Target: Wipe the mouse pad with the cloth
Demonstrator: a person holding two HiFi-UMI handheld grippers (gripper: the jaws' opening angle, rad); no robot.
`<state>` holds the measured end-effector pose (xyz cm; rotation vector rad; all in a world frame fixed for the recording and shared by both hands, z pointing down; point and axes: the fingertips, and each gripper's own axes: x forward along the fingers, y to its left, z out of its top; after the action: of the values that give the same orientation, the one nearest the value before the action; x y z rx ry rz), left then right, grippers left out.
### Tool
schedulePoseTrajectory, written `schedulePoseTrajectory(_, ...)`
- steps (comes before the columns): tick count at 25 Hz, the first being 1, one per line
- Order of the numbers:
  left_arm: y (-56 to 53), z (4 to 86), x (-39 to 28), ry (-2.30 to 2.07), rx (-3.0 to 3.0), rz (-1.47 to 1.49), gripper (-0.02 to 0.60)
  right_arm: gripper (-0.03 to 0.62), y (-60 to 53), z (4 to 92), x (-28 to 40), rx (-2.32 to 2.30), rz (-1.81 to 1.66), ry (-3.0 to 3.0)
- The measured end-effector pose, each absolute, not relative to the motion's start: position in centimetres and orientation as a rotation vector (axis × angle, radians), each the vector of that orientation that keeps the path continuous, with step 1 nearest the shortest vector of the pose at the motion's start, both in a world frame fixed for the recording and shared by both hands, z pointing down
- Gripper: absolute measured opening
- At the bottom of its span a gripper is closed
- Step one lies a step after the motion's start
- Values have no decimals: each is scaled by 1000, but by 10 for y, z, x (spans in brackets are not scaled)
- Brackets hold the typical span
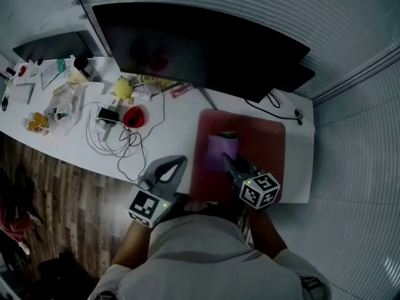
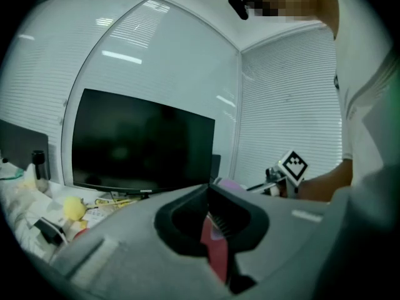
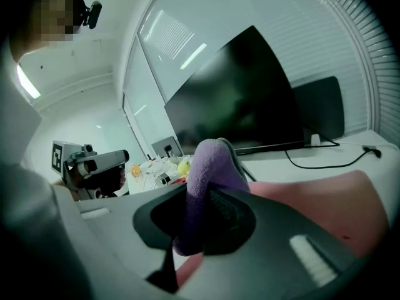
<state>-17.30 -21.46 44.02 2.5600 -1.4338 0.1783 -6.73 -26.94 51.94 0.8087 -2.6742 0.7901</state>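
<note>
- Head view: dark red rectangular mouse pad (image 1: 265, 145) on white desk (image 1: 169, 139).
- Right gripper (image 1: 228, 160): clamped on purple fabric cloth (image 1: 220, 147), lying on pad's left half.
- Left gripper (image 1: 180, 161): closed, empty, just beside pad's left edge.

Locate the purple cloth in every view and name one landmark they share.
Head view: purple cloth at centre, lying on the red mouse pad.
Left gripper view: a purple sliver just above the jaws, right of centre.
Right gripper view: centre, clamped between the jaws.
Shared landmark: the black monitor.
</note>
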Motion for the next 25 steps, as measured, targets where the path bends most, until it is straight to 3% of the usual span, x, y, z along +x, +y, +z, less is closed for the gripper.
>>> schedulePoseTrajectory(13, -226, 479, -277, -1424, 2441, 145, 3, 49, -323, 605, -243, 590, 792, -2470)
schedulePoseTrajectory(25, -232, 479, -235, -1443, 2422, 173, 3, 49, -383, 670, -169, 803, 794, -2250)
